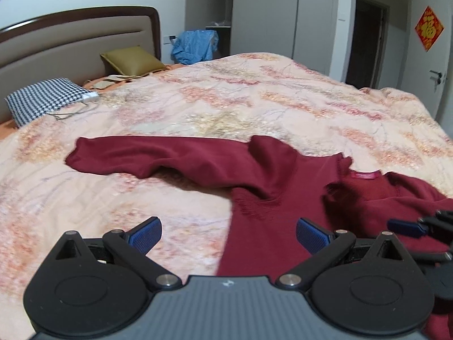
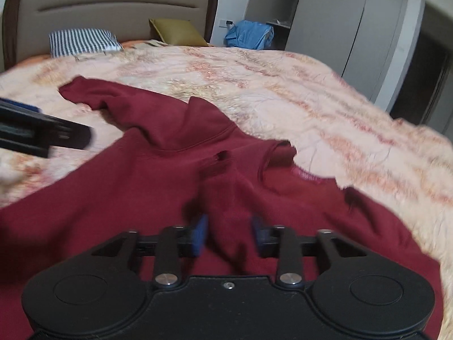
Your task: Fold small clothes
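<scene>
**Now both grippers hover over the red sweater, nothing in hand**

Over on the far left, a checked pillow leans at the headboard, with an olive cushion just right of it. Below that, the sweater's long sleeve stretches leftward across the peach floral bedspread.

My left gripper is spread wide, blue pads well apart and gripping nothing; its left pad sits over bare bedspread, its right pad over the edge of the dark red sweater.

Moving right, the sweater lies rumpled in the near middle of the bed, collar and label toward the far right.

My right gripper hangs over the sweater's body, jaws about halfway apart. A raised fold of cloth runs up between the pads, but the blur hides whether they touch it; I see no pinch.

Far right, a blue garment is heaped beside the grey wardrobe.
</scene>
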`<control>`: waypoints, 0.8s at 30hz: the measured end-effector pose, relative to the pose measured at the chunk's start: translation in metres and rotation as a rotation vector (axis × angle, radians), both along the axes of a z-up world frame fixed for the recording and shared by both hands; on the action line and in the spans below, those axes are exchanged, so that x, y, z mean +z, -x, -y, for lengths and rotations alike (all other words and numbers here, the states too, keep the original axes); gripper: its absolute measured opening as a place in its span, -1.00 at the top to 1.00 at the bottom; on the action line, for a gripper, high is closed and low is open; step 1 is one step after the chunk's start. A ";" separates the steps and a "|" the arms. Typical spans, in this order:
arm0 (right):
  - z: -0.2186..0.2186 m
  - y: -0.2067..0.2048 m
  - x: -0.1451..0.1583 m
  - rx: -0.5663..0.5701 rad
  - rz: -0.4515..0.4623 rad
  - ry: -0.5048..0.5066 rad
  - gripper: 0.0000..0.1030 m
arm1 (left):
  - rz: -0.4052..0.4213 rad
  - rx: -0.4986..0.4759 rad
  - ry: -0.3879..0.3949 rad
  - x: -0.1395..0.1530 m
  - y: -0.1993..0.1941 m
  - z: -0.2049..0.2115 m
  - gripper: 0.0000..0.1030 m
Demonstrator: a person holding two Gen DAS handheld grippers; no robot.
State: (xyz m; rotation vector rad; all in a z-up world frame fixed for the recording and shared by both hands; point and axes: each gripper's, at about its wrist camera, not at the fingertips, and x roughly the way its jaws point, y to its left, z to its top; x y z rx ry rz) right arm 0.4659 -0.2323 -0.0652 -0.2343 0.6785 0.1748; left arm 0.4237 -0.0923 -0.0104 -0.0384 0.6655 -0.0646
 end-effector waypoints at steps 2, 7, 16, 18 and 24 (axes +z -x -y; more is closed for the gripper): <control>0.012 0.016 0.007 0.006 -0.002 -0.045 -0.33 | -0.002 -0.027 0.025 -0.003 -0.002 0.007 -1.00; 0.051 0.061 0.021 -0.016 0.044 -0.103 -0.82 | 0.010 -0.104 0.087 -0.010 -0.009 0.033 -1.00; 0.163 0.085 0.024 -0.388 0.136 -0.088 -0.97 | -0.007 -0.092 -0.003 -0.050 -0.039 0.086 -1.00; 0.192 0.077 0.018 -0.478 0.133 -0.133 -0.93 | -0.017 -0.082 -0.011 -0.058 -0.040 0.088 -1.00; 0.264 0.046 -0.008 -0.699 0.088 -0.459 -0.55 | -0.049 -0.061 0.008 -0.077 -0.044 0.083 -1.00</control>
